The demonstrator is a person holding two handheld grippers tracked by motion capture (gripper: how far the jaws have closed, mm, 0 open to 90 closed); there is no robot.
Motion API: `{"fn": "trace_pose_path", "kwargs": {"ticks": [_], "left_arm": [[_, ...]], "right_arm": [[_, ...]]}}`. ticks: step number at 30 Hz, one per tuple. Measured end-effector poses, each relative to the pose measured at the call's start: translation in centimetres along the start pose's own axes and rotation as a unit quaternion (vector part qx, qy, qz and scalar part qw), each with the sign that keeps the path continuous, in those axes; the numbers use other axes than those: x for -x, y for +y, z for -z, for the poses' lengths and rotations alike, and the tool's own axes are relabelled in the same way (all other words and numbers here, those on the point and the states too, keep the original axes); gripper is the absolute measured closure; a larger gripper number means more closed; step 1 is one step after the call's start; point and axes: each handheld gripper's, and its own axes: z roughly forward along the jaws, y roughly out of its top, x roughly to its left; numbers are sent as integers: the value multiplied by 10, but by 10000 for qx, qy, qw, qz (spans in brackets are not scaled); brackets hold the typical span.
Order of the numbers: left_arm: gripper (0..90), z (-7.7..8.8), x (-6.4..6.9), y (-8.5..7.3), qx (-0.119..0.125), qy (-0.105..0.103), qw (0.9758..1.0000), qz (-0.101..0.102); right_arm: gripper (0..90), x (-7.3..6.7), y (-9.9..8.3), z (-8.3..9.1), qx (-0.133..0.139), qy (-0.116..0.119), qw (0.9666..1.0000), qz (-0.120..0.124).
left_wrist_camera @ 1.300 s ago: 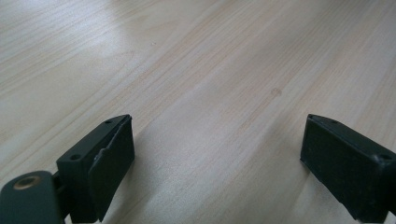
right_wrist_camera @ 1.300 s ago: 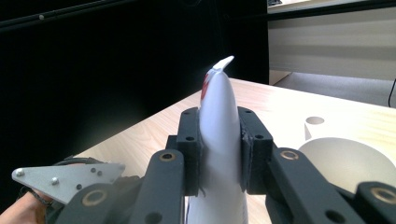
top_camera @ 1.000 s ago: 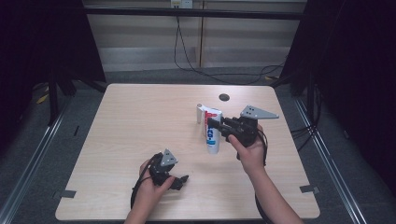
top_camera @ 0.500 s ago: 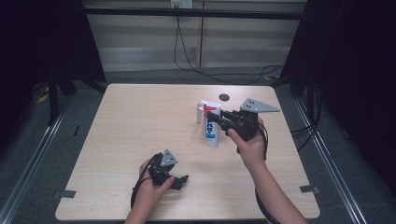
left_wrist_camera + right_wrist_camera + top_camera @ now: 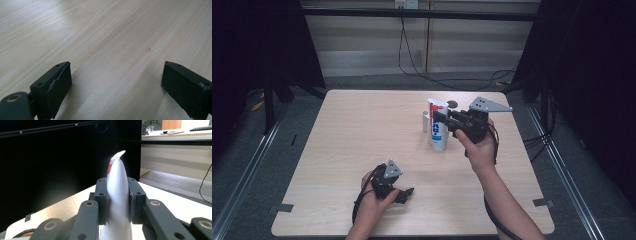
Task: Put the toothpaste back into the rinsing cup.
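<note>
Above the far right of the wooden surface [image 5: 362,150], the right hand-held gripper [image 5: 443,120] pinches an upright toothpaste tube [image 5: 438,131] by its flattened sides for carrying, while the left hand-held gripper [image 5: 404,195] rests spread, empty.

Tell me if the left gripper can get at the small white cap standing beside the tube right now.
Probably yes. The left gripper rests open near the table's front edge, with bare wood between it and the white cap. The right gripper holds the tube just beside the cap, so it would be a tight approach.

A light wooden table [image 5: 362,130] carries a small white cap [image 5: 425,121].
</note>
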Motion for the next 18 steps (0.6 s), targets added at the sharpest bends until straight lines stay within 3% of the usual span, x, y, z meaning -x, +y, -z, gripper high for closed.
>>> {"fn": "trace_pose_path", "kwargs": {"ticks": [18], "left_arm": [[93, -1, 0, 0, 51, 7, 10000, 41]], "right_arm": [[736, 16, 17, -10, 106, -289, 9995, 88]]}}
